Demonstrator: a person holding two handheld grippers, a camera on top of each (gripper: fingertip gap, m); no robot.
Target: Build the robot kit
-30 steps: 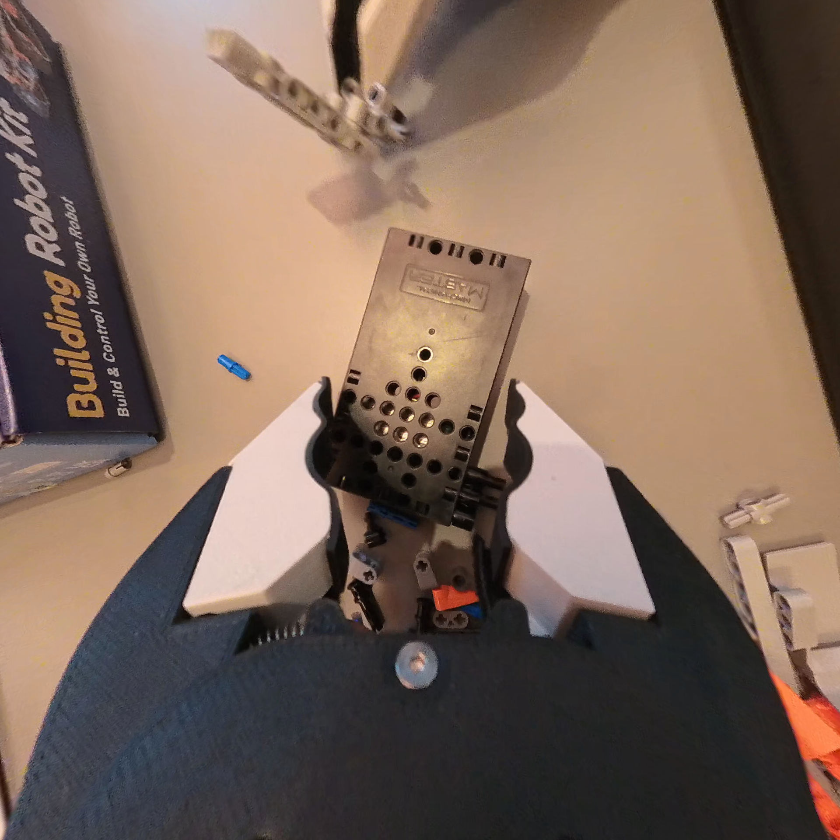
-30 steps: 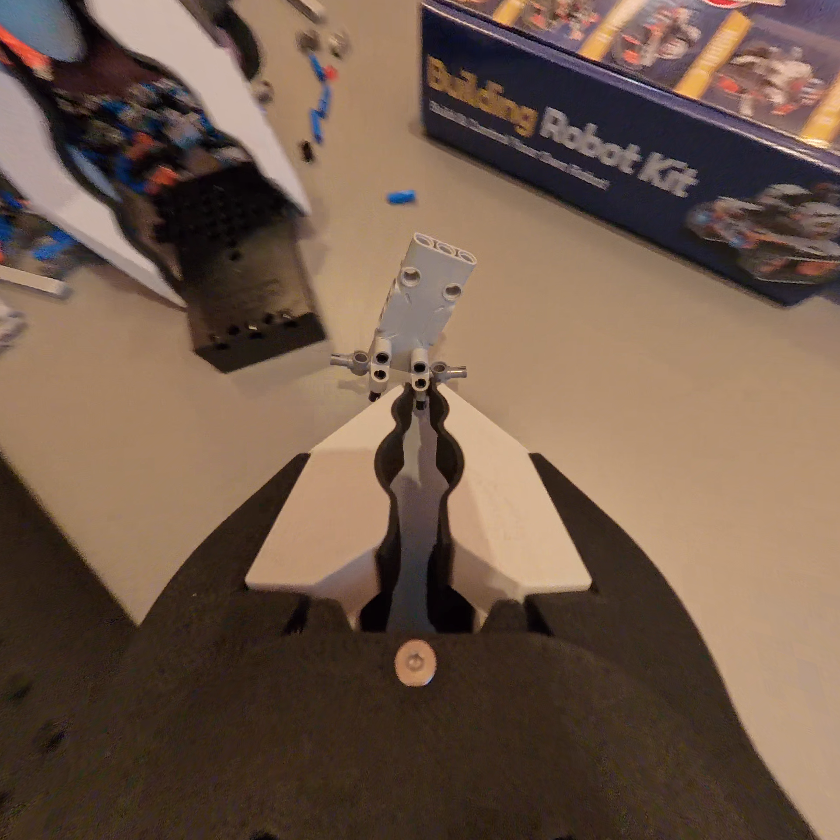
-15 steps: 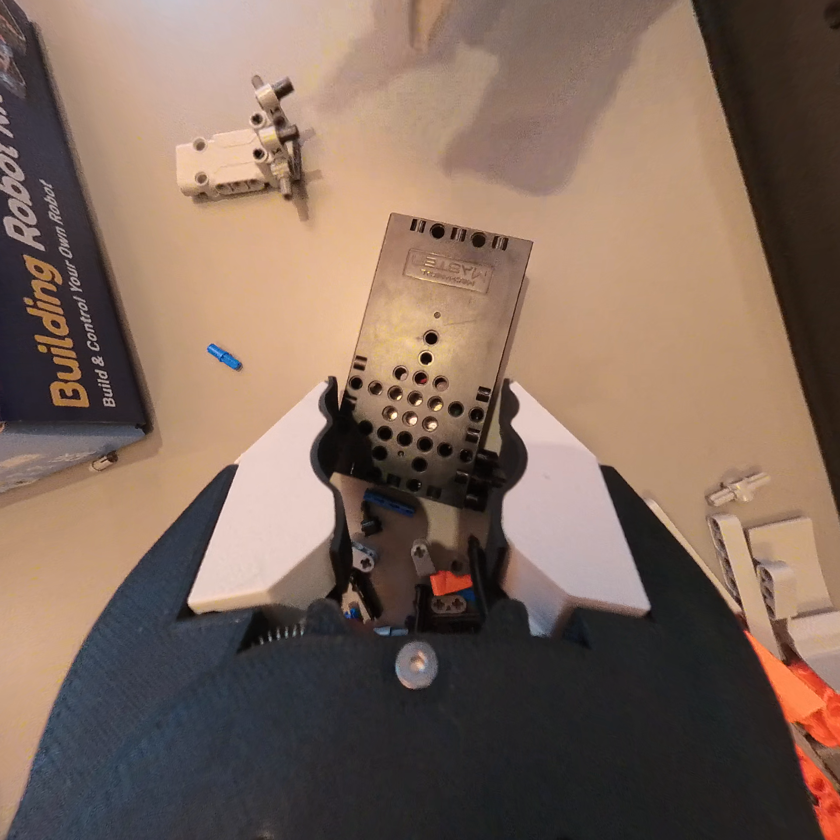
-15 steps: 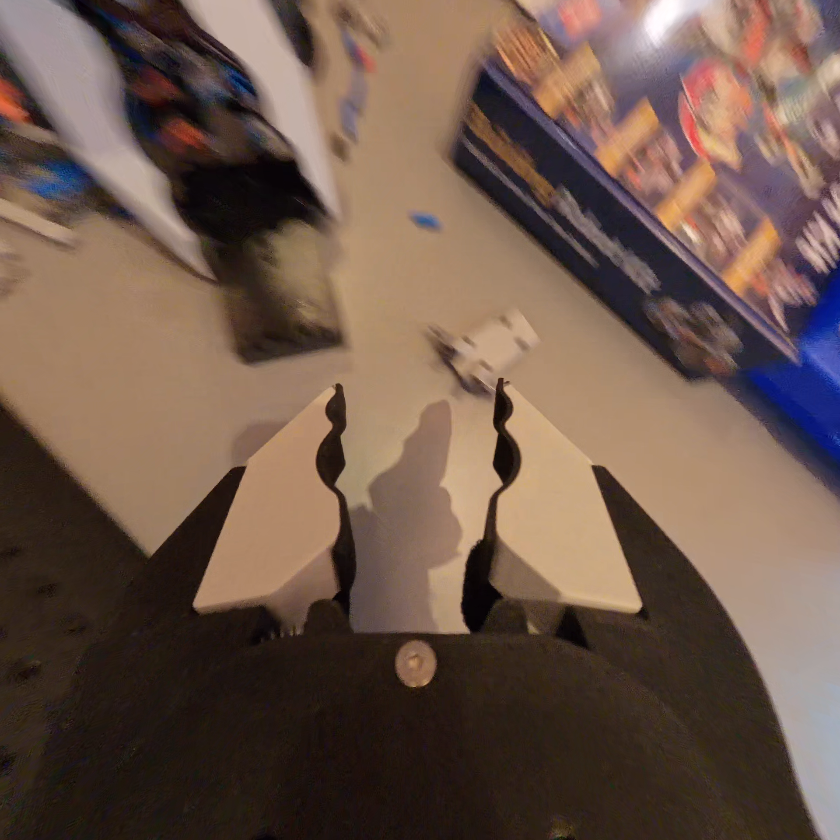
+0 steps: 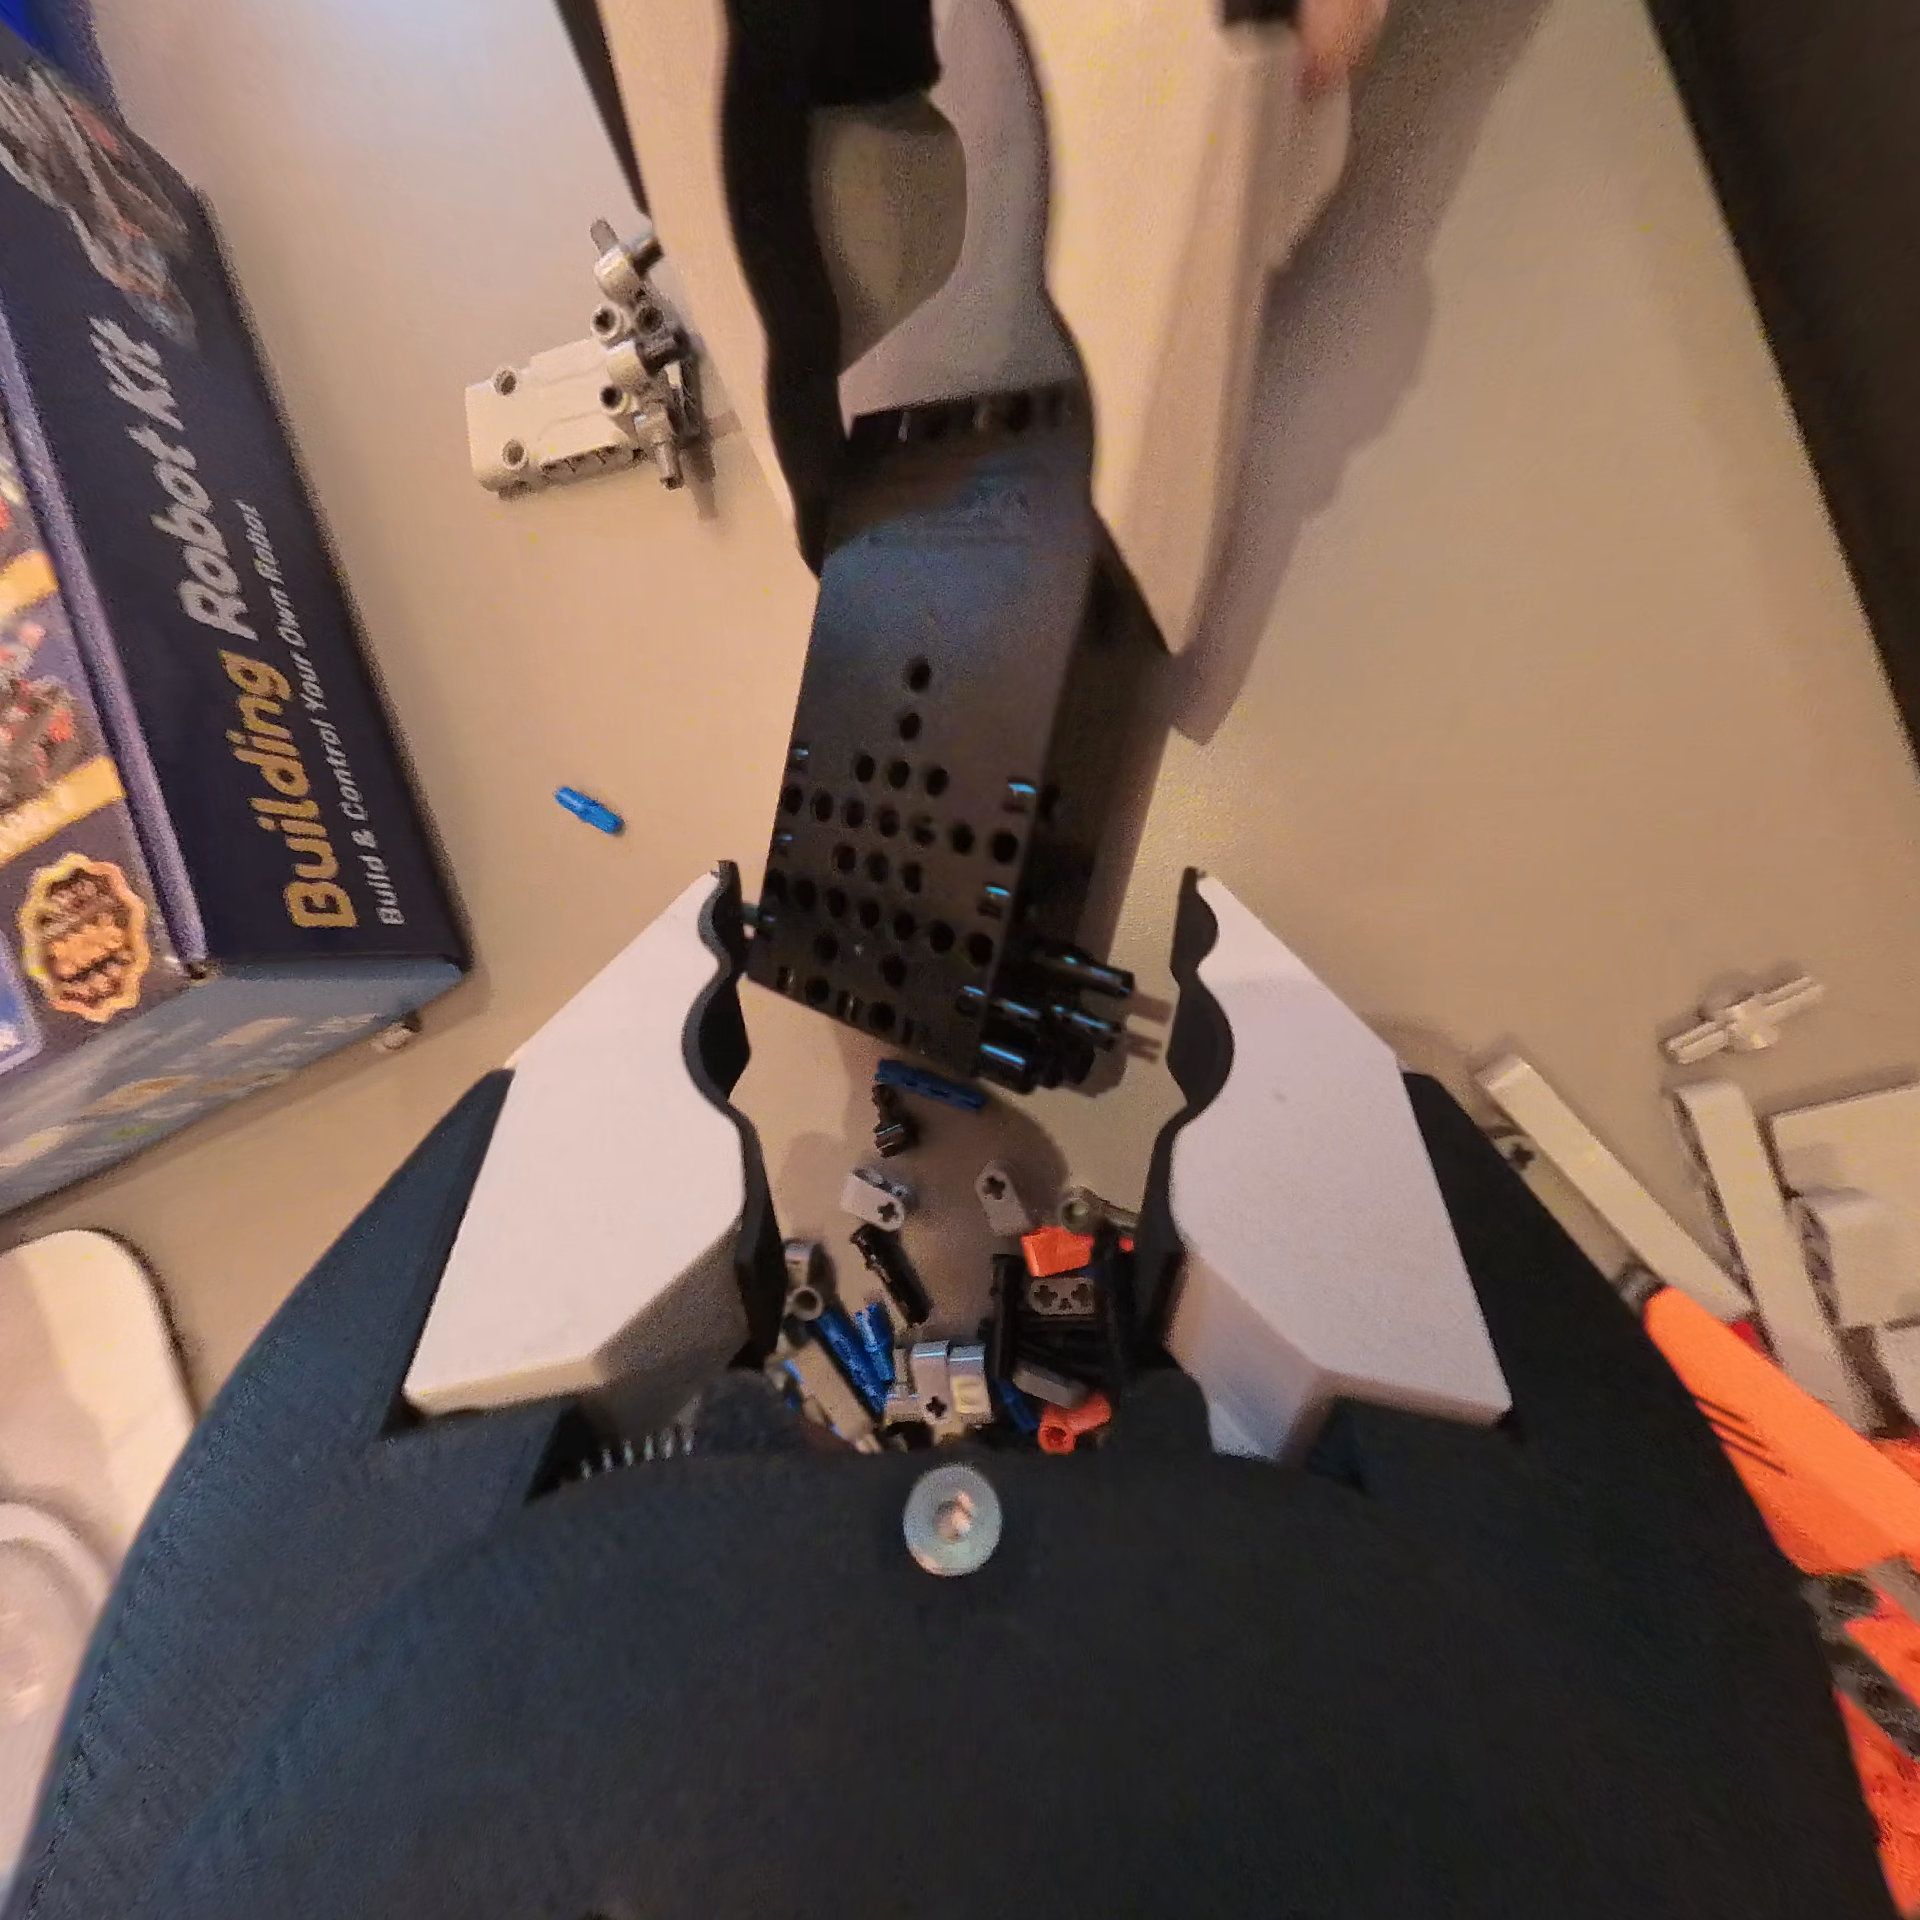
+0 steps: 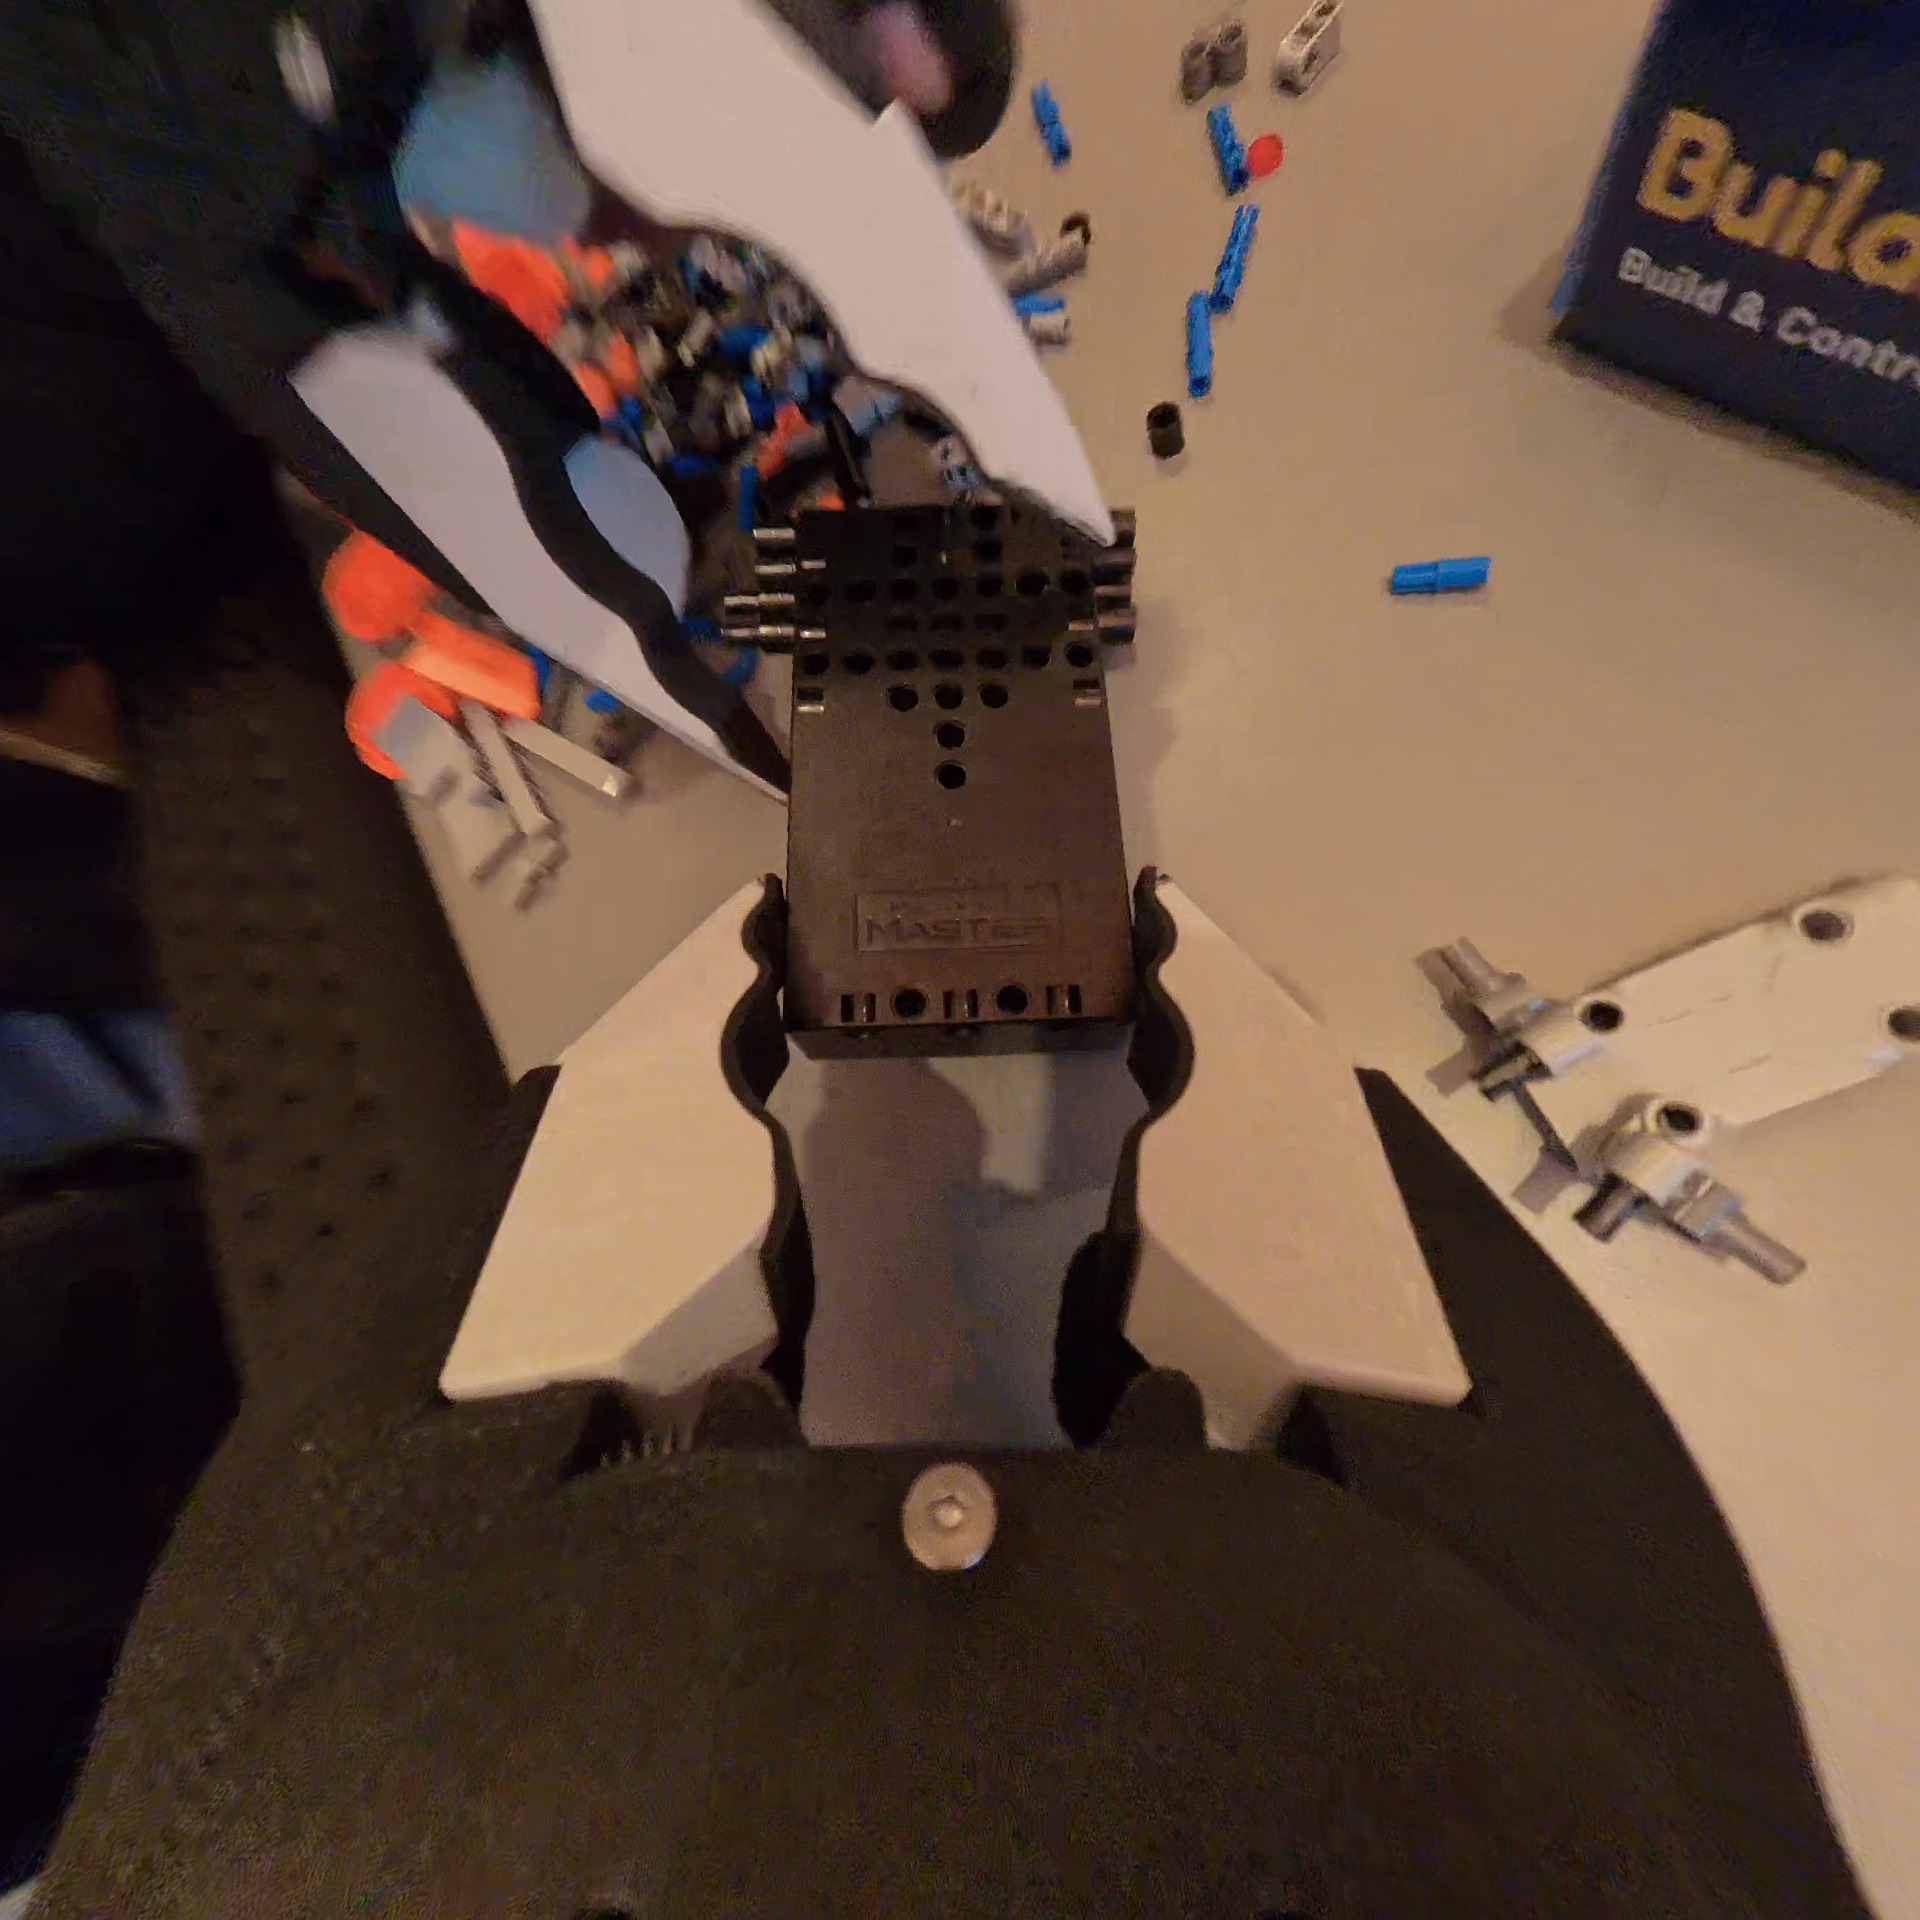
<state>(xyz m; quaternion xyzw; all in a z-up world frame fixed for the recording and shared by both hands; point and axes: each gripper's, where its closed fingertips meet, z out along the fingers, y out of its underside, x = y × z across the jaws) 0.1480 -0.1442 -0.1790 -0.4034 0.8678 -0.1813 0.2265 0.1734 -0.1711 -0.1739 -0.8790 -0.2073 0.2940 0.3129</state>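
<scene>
Between the right gripper (image 6: 951, 920) fingers sits the near end of a black perforated block (image 6: 951, 810), gripped w/ both pads touching its sides. At its far end the left gripper (image 5: 956, 925) is spread wide, left pad touching the block (image 5: 920, 821), right pad apart. Under it lies a pile of small black, blue, grey & orange parts (image 5: 935, 1340). Grey connector piece (image 5: 582, 410) & blue pin (image 5: 589, 810) lie beside a dark blue box (image 5: 208, 665); contents not visible.
</scene>
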